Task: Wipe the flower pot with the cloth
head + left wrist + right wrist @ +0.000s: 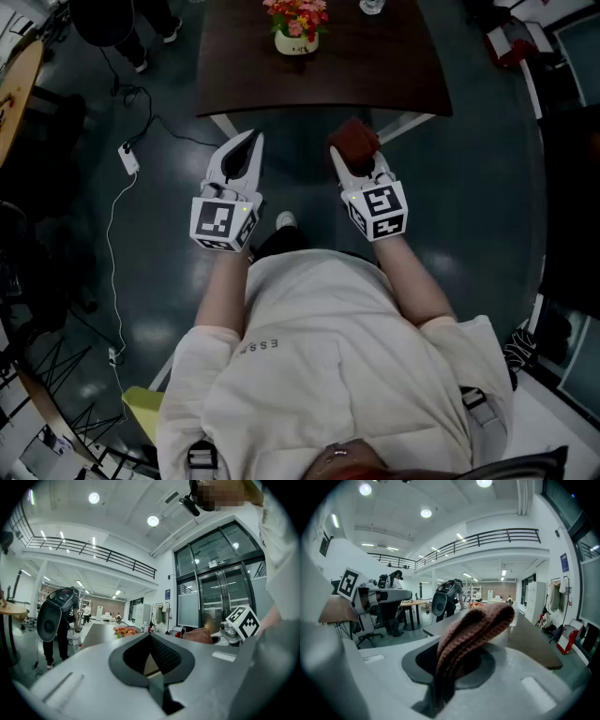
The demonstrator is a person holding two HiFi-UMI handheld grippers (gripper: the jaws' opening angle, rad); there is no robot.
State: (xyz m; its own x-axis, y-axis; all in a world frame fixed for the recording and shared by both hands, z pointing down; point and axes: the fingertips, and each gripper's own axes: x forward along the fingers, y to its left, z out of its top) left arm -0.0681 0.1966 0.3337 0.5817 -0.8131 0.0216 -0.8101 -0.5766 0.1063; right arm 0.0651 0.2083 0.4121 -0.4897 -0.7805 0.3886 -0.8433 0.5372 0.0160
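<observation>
- Dim and underexposed in the head view: faint pale patches of reflected light on the dark glossy floor point(159, 281), near-black on the dark brown tabletop point(375, 66).
- Far brighter in both gripper views, lit from overhead by round white ceiling lamps point(153, 521) blown out to glare.
- Heavy fisheye bending toward the edges, bowing the black balcony railing point(93, 550); black vignette in every corner.
- Slightly soft on the pinkish-brown knitted cloth point(473, 625) close to the lens, dark in shadow at its lower end; sharper out in the hall.
</observation>
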